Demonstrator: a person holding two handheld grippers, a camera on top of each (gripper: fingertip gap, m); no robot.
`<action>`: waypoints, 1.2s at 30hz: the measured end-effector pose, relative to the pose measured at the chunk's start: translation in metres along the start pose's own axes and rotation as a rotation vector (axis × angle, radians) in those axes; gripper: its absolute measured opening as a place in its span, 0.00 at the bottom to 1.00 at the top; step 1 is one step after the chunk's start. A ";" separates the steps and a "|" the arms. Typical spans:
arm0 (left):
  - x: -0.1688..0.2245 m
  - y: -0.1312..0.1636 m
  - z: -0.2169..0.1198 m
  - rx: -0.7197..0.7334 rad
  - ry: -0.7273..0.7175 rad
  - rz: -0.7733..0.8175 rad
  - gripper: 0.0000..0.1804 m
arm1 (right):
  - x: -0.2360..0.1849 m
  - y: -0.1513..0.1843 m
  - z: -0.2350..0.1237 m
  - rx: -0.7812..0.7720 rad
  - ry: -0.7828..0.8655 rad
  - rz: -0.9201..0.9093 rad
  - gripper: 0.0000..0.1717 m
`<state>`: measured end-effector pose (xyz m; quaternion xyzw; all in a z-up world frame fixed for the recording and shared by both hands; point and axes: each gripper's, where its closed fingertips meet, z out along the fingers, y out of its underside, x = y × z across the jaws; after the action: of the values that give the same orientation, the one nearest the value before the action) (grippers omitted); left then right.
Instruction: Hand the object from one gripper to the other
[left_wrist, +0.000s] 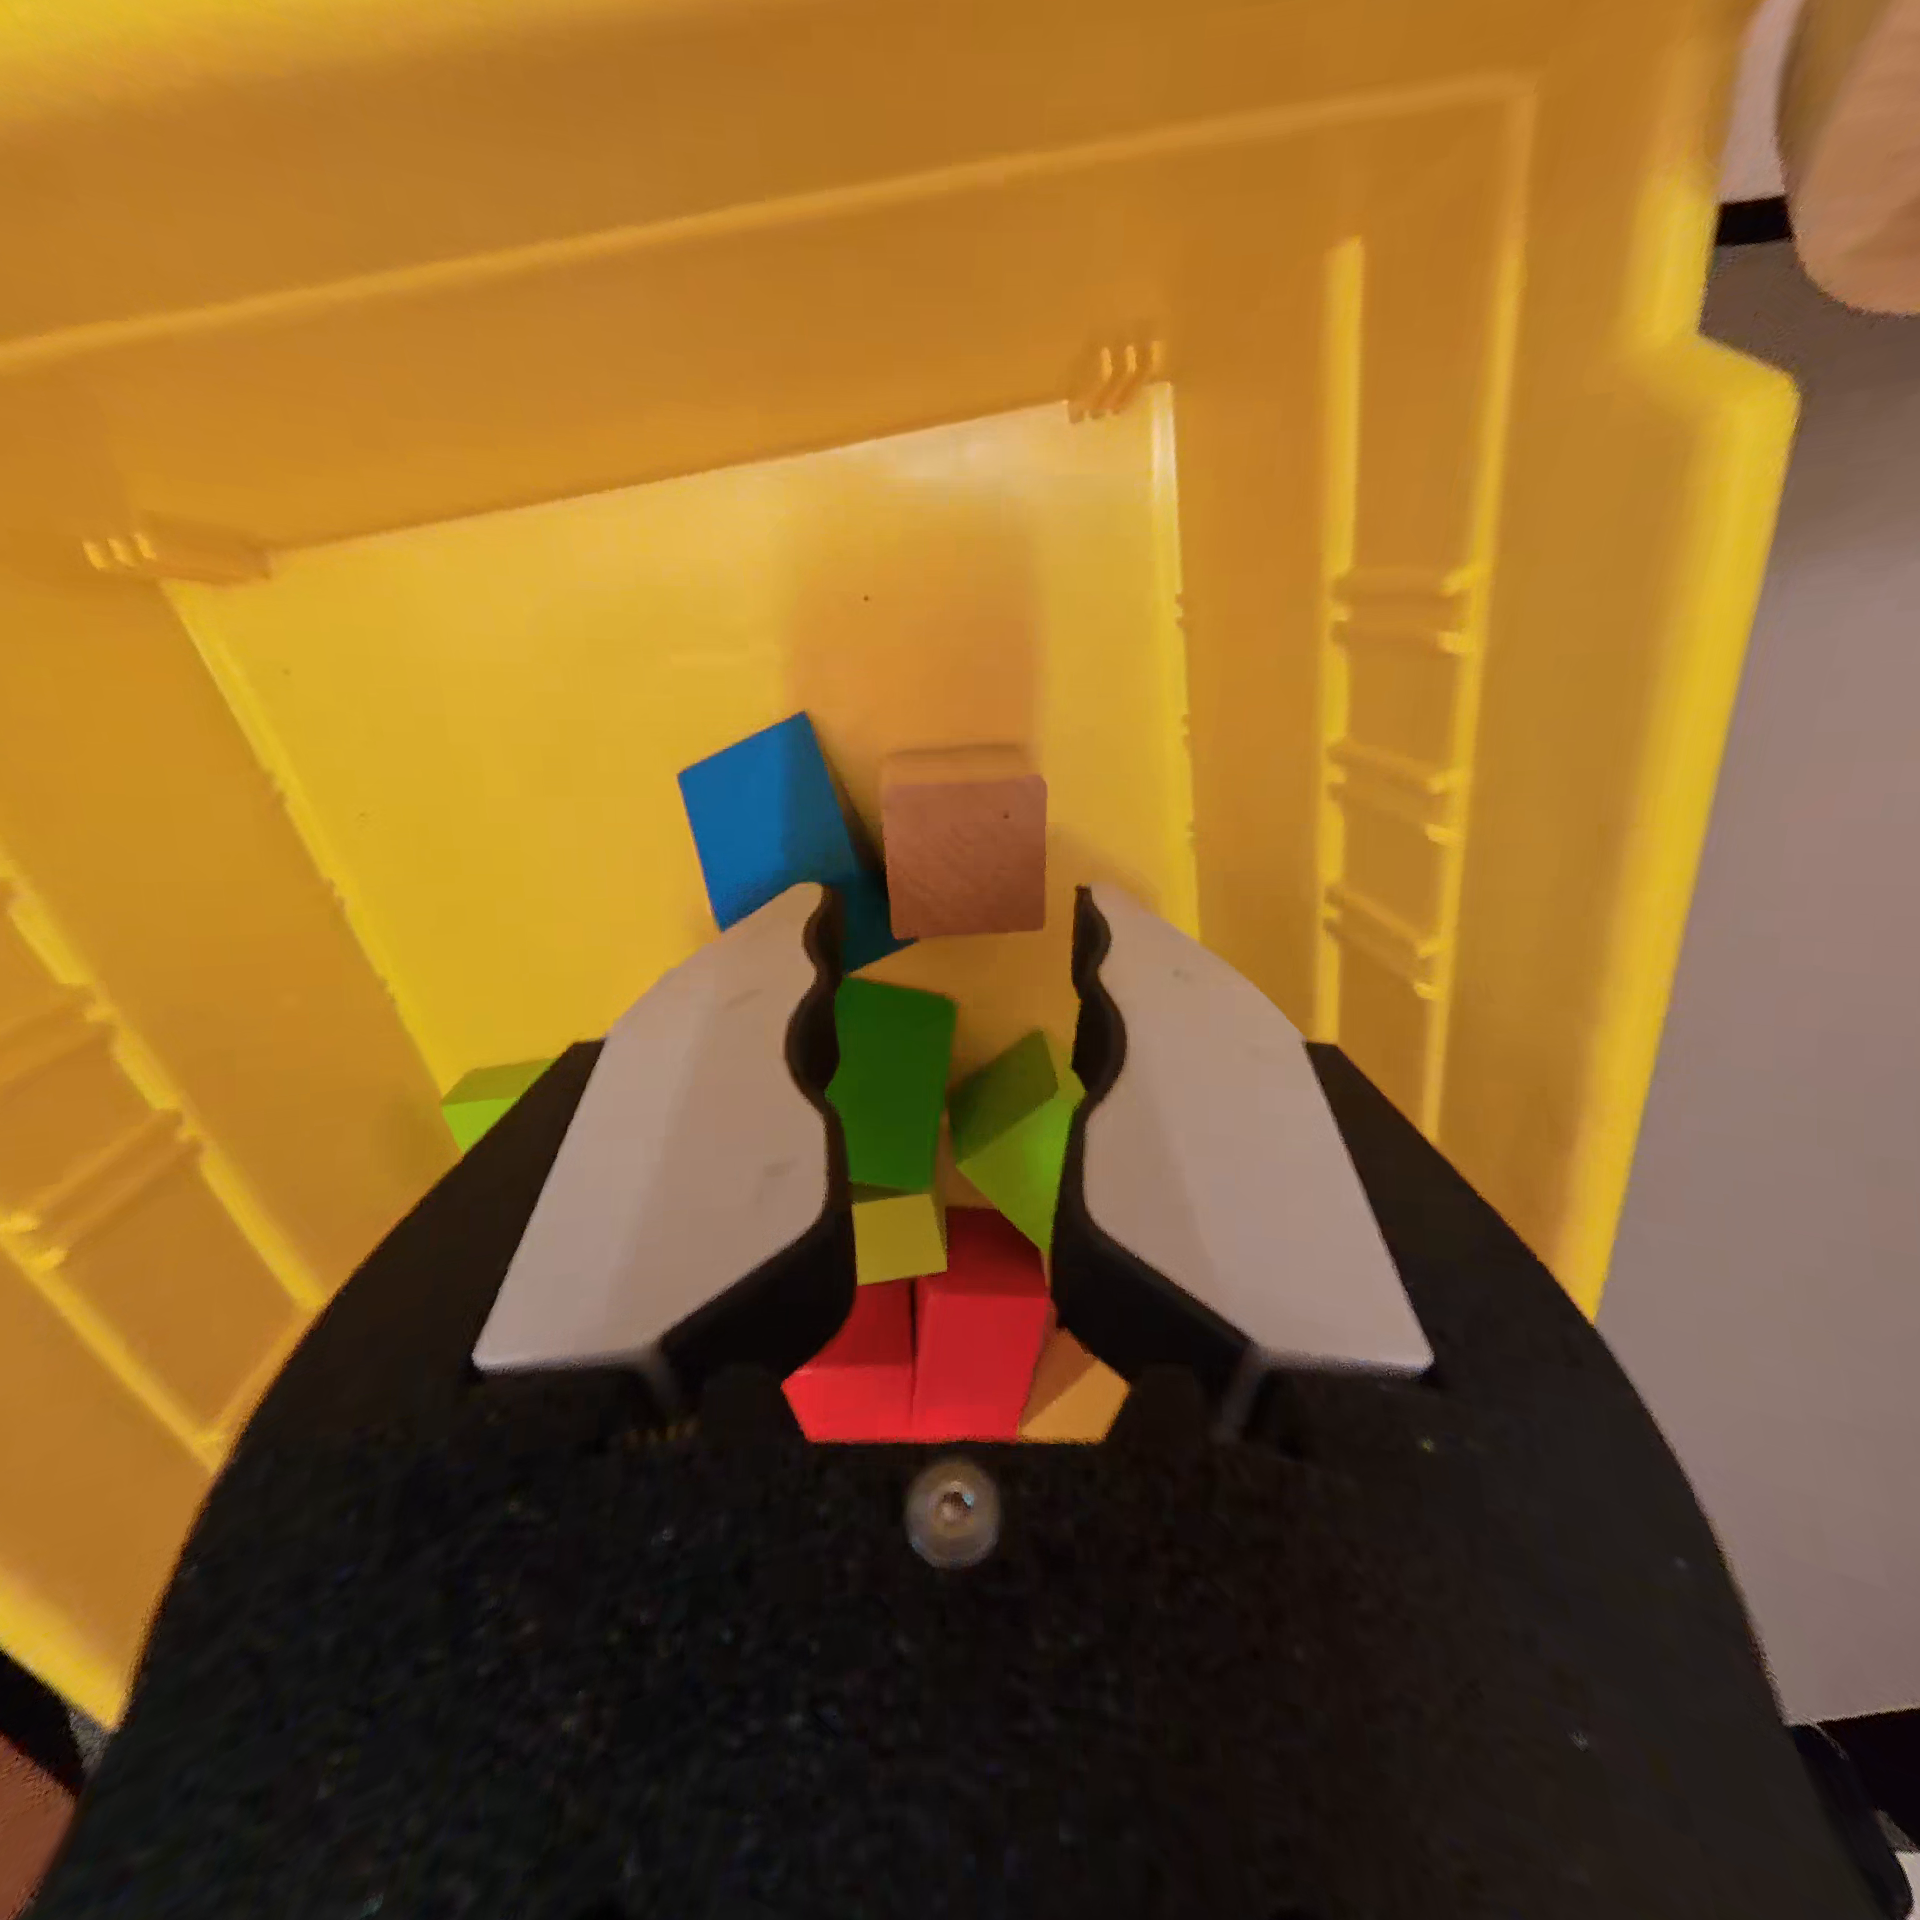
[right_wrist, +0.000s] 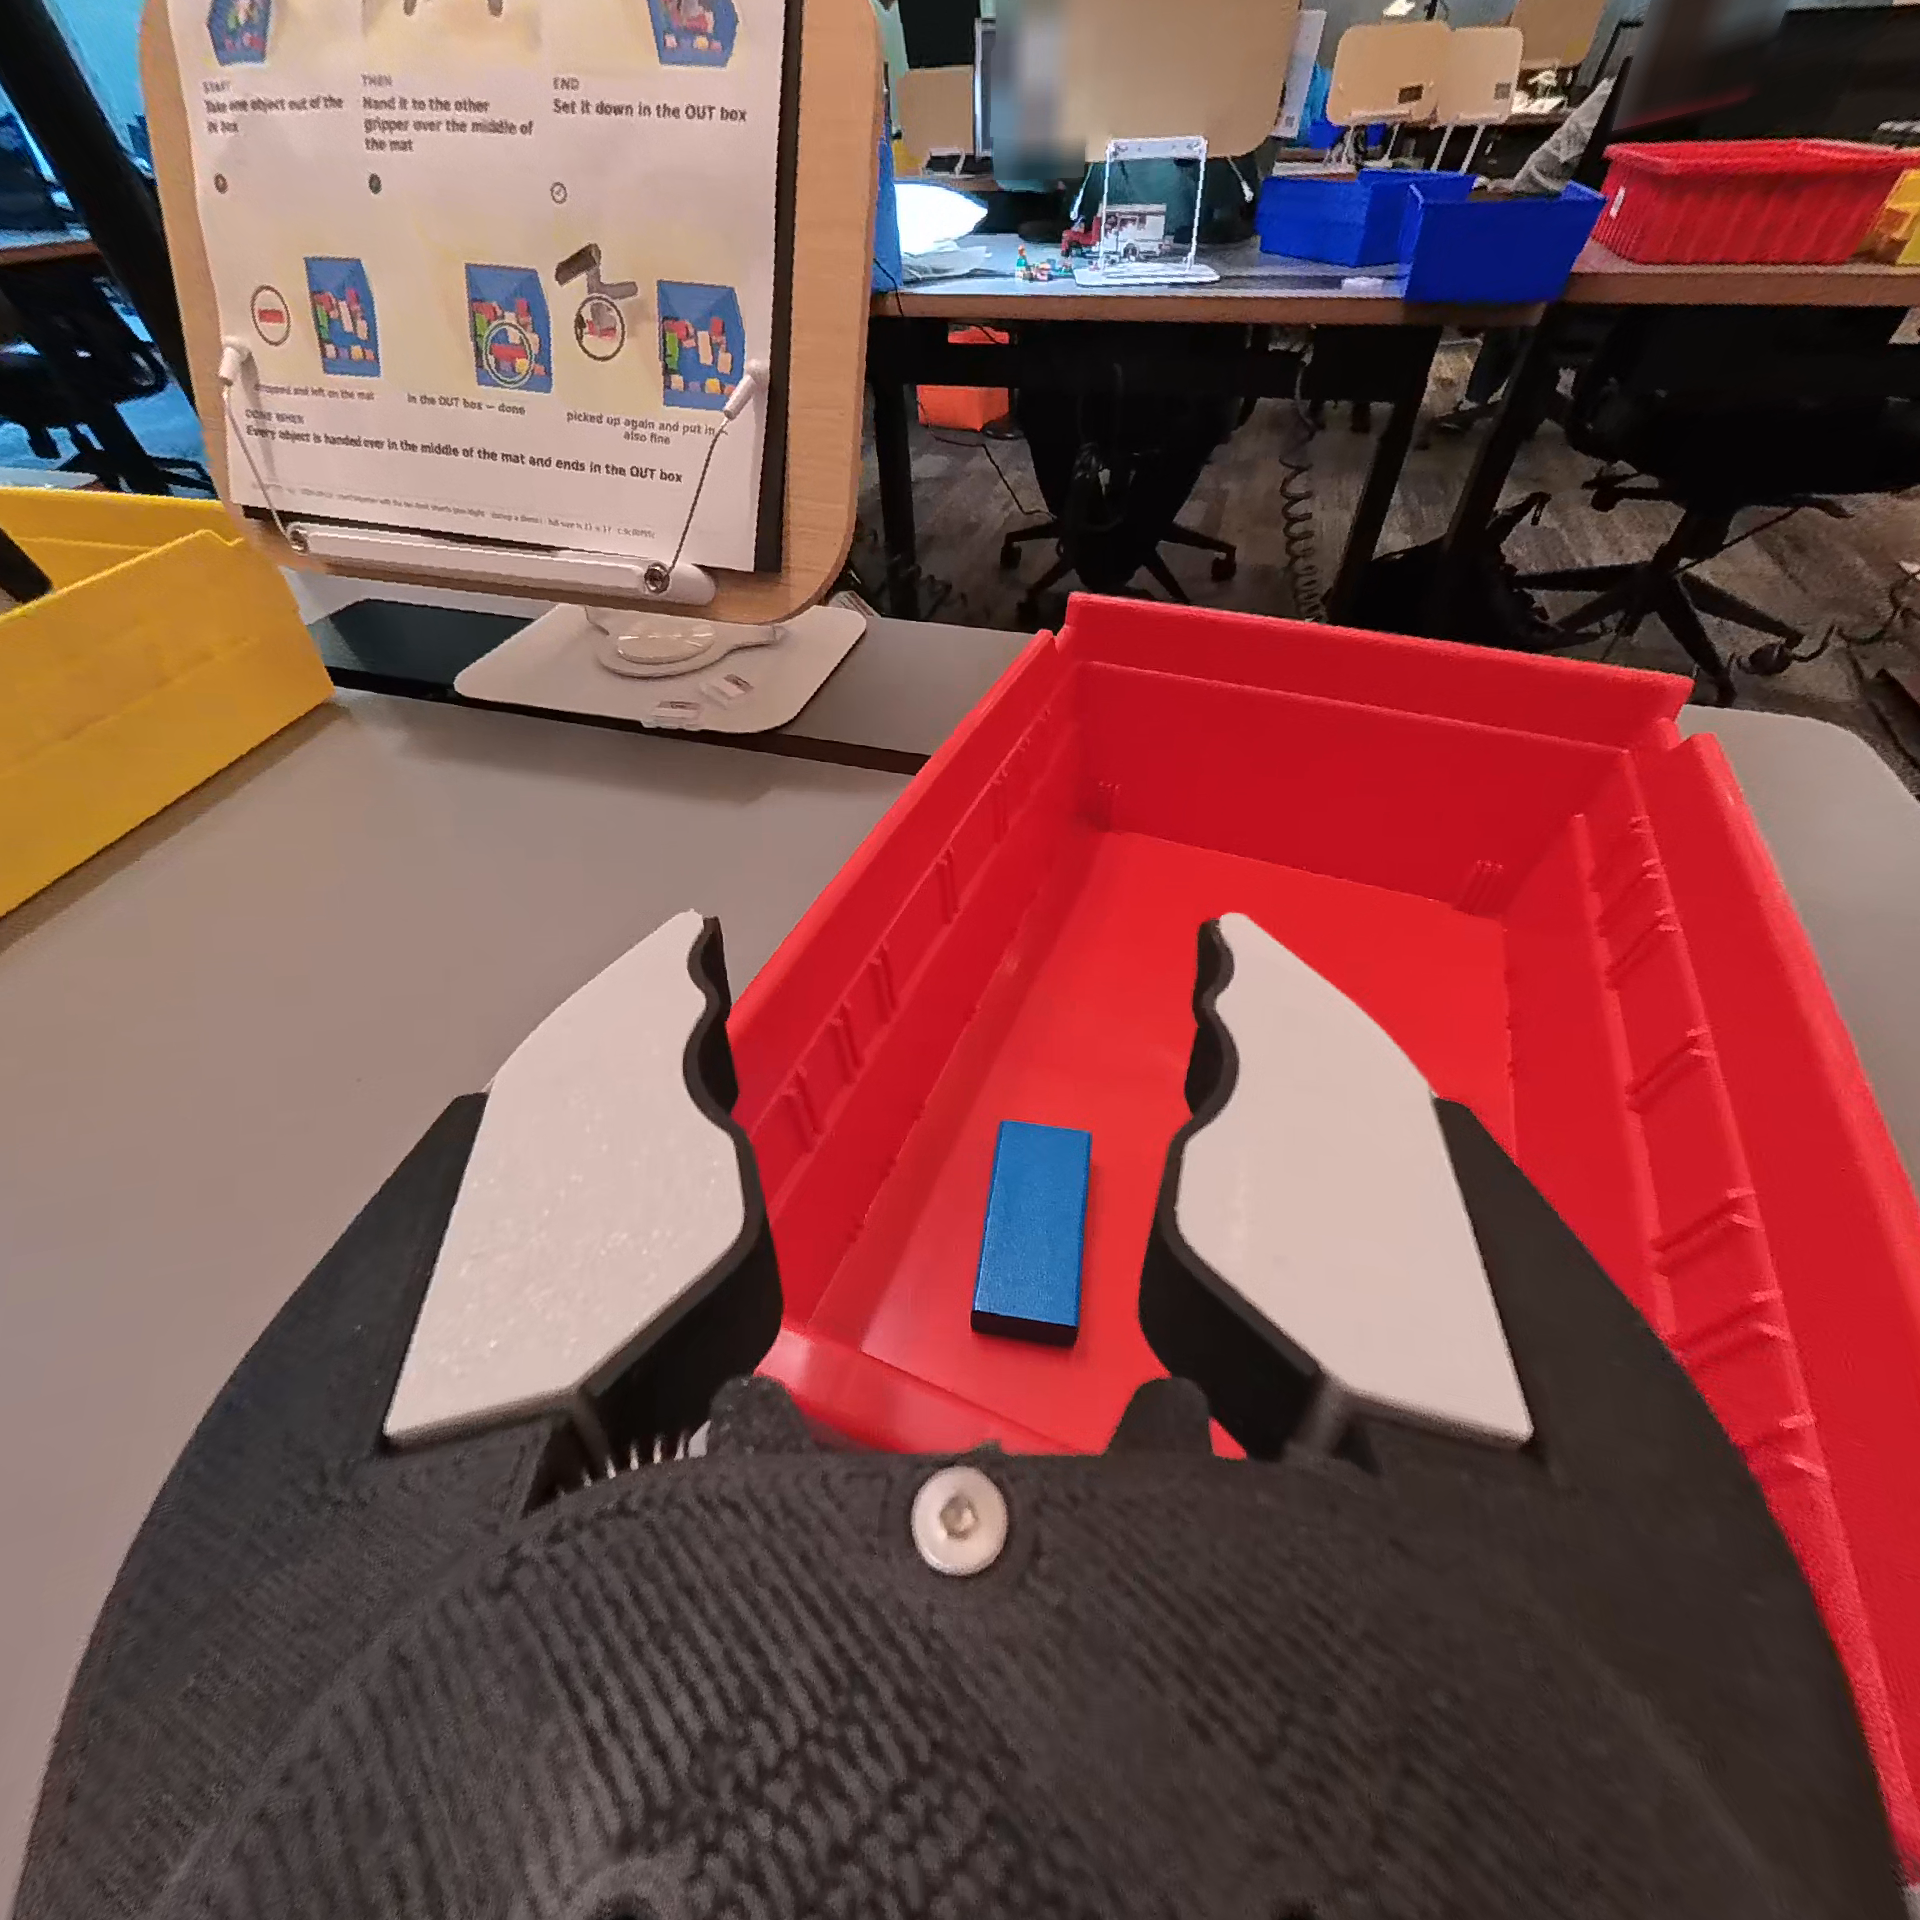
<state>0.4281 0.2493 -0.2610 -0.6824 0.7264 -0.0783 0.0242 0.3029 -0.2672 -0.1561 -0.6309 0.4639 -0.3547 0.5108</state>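
The left gripper (left_wrist: 951, 904) points steeply downward, its grey fingers (left_wrist: 686, 1122) partly parted with nothing clamped between them. The right gripper (right_wrist: 956, 935) tilts forward, fingers (right_wrist: 1340, 1164) spread wide and bare.

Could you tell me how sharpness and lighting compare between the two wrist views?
Left wrist view: soft and smeared, the yellow bin and wooden block fuzzy under warm yellow light. Right wrist view: crisp, evenly lit, red bin and blue block sharp, edges bowed by the lens.
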 end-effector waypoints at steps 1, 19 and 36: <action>0.001 -0.001 0.001 0.002 0.003 -0.002 0.23 | 0.000 0.002 0.001 -0.004 -0.002 0.005 0.50; 0.009 0.007 0.020 -0.071 -0.063 -0.001 0.21 | -0.001 0.009 0.004 -0.027 -0.010 0.009 0.50; 0.036 -0.001 -0.068 0.345 -0.073 0.250 0.18 | -0.024 -0.005 0.002 0.006 -0.120 0.032 0.53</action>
<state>0.4165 0.2193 -0.1909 -0.5750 0.7799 -0.1731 0.1765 0.2981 -0.2441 -0.1513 -0.6418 0.4416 -0.3094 0.5452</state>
